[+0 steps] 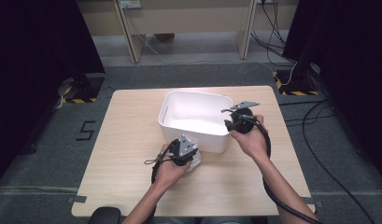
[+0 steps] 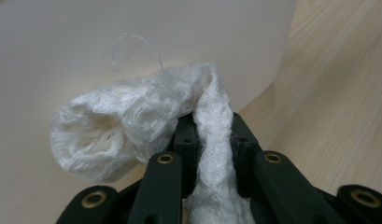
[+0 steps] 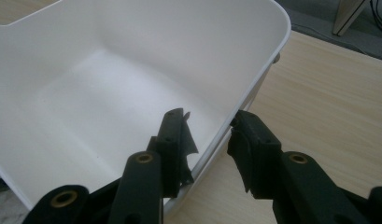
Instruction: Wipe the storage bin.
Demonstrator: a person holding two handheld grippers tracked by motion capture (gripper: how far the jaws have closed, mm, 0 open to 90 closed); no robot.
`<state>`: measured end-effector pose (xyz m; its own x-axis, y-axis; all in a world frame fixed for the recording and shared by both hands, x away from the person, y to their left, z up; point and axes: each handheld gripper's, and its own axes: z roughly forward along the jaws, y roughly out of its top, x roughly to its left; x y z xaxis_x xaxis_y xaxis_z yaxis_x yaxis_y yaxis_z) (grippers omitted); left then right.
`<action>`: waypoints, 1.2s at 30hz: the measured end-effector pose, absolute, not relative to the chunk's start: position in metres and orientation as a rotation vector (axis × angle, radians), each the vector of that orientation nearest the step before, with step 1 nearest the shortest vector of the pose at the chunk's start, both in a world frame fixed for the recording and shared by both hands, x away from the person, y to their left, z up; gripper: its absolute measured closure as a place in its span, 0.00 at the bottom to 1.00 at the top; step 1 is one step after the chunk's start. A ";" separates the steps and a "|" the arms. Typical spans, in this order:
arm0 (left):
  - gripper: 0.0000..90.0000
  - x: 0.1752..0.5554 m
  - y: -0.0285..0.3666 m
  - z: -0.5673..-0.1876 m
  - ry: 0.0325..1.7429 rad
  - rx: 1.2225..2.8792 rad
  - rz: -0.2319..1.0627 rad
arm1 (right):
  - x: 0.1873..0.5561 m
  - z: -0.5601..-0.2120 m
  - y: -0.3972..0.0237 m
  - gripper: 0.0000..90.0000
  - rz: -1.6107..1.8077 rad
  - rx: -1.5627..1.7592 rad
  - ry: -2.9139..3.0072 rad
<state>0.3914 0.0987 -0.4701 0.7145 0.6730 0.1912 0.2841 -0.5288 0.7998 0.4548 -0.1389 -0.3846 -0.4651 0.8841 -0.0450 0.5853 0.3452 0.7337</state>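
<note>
Nearest, the left gripper (image 2: 212,135) jaws clamp a white cloth (image 2: 132,121) at the bin's (image 1: 172,122) six o'clock wall — lift it clear over the rim while the right gripper (image 3: 209,140) jaws — straddling the three o'clock rim, apparently pinching it — steady the bin on the tabletop (image 1: 128,154).

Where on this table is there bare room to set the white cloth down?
Bare wood lies left of the white bin, out to the table edge, and along the near edge between the forearms. The bin's floor is bare too. It's crowded at the bin's near wall, where the left claw holds the cloth.
</note>
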 end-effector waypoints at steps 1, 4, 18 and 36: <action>0.86 0.391 0.099 -0.471 0.726 2.131 0.624 | 0.455 -0.385 -0.139 0.72 0.918 1.286 2.175; 0.86 0.392 0.098 -0.473 0.725 2.138 0.621 | 0.455 -0.385 -0.139 0.72 0.919 1.286 2.176; 0.86 0.395 0.095 -0.482 0.733 2.163 0.602 | 0.455 -0.385 -0.139 0.72 0.920 1.283 2.175; 0.86 0.396 0.093 -0.484 0.737 2.179 0.592 | 0.455 -0.385 -0.138 0.72 0.921 1.283 2.172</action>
